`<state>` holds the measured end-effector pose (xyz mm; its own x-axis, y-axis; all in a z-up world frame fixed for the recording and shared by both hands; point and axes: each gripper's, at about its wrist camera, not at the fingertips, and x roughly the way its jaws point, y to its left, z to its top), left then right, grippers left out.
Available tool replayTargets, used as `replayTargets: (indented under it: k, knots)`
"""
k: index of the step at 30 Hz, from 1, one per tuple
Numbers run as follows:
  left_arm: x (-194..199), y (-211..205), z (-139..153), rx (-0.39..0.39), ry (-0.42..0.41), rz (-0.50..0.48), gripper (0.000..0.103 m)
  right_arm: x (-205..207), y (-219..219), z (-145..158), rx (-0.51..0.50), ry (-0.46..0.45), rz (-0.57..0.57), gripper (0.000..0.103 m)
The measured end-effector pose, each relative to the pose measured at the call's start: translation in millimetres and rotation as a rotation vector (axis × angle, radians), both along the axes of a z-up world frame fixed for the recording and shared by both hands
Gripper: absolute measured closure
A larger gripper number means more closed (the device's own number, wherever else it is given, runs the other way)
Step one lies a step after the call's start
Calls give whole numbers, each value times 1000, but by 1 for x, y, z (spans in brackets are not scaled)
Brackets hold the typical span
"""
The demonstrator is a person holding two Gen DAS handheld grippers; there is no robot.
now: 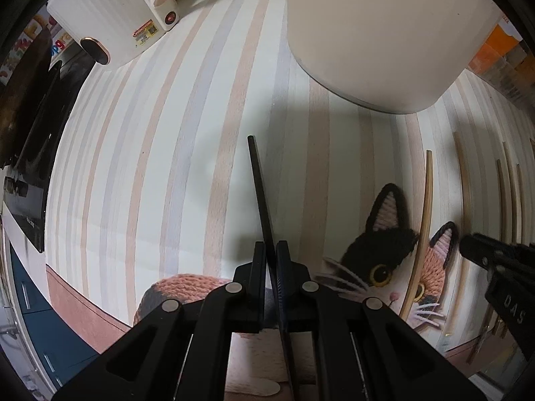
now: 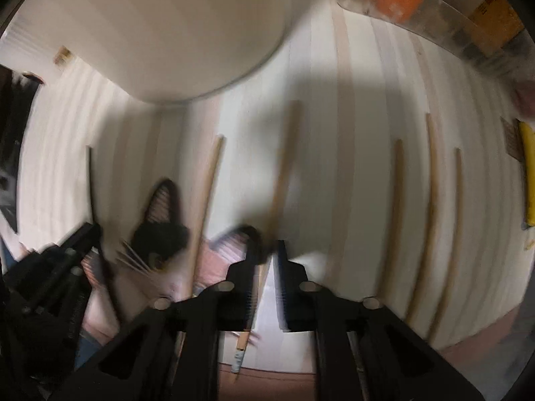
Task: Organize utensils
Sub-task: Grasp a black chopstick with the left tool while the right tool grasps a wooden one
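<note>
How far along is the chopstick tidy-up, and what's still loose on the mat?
Nothing looks put away yet. In hand: the left gripper is shut on the black chopstick; the right gripper is at a bamboo chopstick, grip blurred. Left: four more bamboo chopsticks lie beside the white container.

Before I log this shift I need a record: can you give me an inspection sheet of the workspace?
Surface: striped tablecloth with a knitted cat mat.
Job's things: black chopstick; wooden chopsticks in a loose row; white container.
Clutter: white appliance, clear box, yellow item.
Grippers: left claw shut on the black chopstick; right claw around a wooden chopstick, blurred.
Cables: nothing seen.
Surroundings: dark furniture on the left.
</note>
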<state>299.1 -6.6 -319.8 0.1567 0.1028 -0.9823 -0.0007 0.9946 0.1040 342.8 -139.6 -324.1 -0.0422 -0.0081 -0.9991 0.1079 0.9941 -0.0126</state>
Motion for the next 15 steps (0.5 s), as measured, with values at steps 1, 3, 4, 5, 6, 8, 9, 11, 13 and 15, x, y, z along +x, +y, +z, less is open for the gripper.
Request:
replayTargets:
  k: [1,3,4,5,6,8,9,11,13,15]
  knots:
    - [-1,-1,0,0,0,2,99,-3,0,0,-17,7,12,96]
    - [-9,7,4,-4,-3,-1,99,-9,-4,1,-36,22,30,96]
    - [-12,12,4,-4,-4,-3,99,-13,-6,1,-42,30,35,96]
    - [-12,12,5,-4,-5,-5,99,-18,-10,1,-53,42,44,96]
    - [-13,10,7,-4,-3,-8,99,-21,-13,1,-56,48,46,96]
    - [-16,11,4,-6,12,-7,99,-28,-19,2,-52,53,41,96]
    - [-19,12,3,-21,31,-3,99,-30,-21,2,-49,56,32,96]
    - [-24,11,2,-31,49,-8,99,-34,-25,2,-29,60,1,96]
    - [-30,8,1,-26,54,-22,99,-36,-29,2,-4,71,-35,95]
    - [-33,5,1,-14,50,-32,99,-38,-43,4,16,73,-62,95]
